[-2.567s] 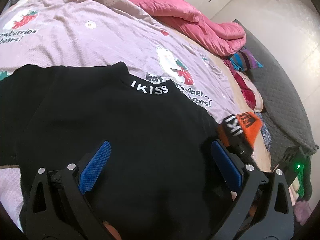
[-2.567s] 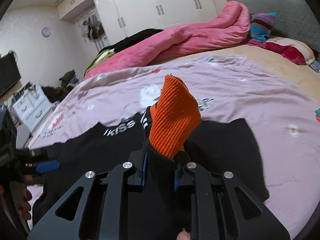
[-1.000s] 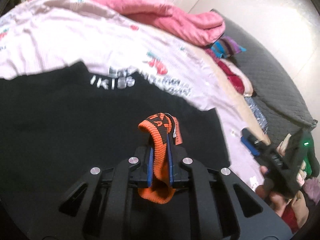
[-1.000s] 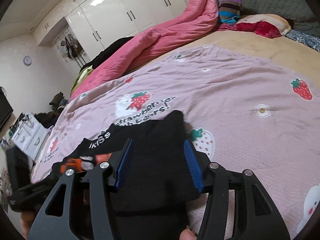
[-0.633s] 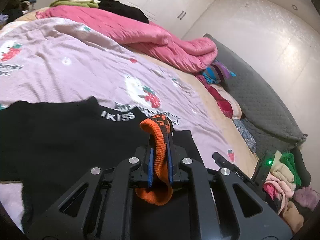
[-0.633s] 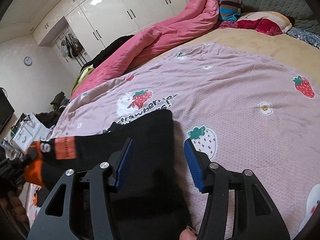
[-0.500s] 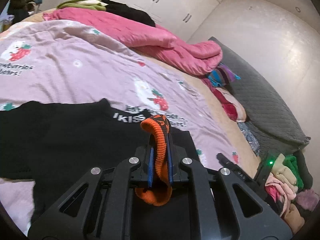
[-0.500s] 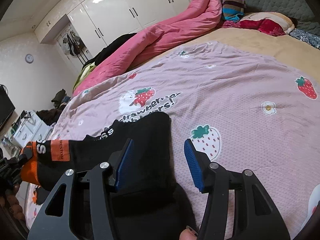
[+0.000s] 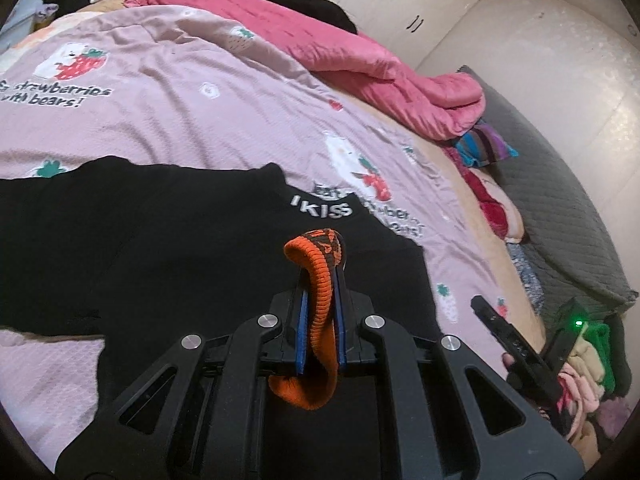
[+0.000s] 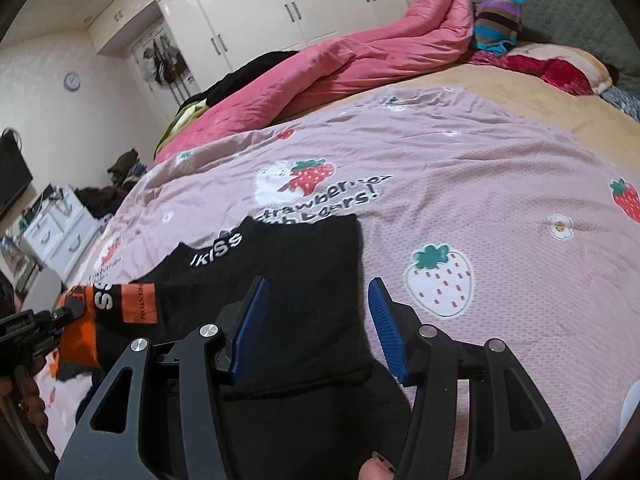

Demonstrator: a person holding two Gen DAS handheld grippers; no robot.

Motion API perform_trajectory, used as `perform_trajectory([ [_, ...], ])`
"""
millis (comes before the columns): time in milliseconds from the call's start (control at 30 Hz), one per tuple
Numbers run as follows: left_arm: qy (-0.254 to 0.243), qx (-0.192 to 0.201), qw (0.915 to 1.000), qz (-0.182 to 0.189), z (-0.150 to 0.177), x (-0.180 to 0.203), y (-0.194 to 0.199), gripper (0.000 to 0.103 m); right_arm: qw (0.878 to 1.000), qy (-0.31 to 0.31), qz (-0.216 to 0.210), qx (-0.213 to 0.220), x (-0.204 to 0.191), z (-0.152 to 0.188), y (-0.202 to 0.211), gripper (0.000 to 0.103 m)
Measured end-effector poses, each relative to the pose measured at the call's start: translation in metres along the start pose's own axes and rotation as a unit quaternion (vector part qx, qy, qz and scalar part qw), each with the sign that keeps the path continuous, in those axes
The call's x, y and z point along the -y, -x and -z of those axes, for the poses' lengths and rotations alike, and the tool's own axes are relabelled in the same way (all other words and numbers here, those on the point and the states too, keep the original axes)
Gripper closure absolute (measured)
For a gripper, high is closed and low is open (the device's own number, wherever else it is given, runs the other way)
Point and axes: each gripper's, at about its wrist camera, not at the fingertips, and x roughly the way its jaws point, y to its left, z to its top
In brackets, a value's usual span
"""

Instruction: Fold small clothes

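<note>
Left gripper (image 9: 319,322) clamped on orange cuff (image 9: 316,268) of black sweater (image 9: 180,232), sleeve lifted over body. Right gripper (image 10: 316,322) wide apart, empty, above sweater's edge on bedspread (image 10: 500,208). Risk: thick ribbed cuff slipping free, sleeve landing crooked.

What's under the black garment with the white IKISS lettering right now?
The black garment lies on the pink strawberry-print bedsheet, which shows around its edges. Anything between them is covered. The left gripper pinches its orange ribbed cuff.
</note>
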Motion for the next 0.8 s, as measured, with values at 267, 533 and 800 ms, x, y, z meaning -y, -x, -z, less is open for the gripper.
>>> perform_trajectory([
  [267,0.000,-0.002,0.9997,-0.025,-0.001,-0.007,0.001,0.096,0.999,0.039,-0.012,-0.021,-0.023,0.006,-0.013,0.052],
  [533,-0.023,0.028,0.9980,-0.052,-0.002,-0.001,0.016,0.094,0.995,0.075,-0.017,-0.055,-0.044,0.018,-0.031,0.052],
  [800,-0.059,-0.058,0.9924,-0.092,0.022,0.002,-0.038,0.088,0.992,0.096,0.000,-0.085,-0.053,0.030,-0.045,0.052],
])
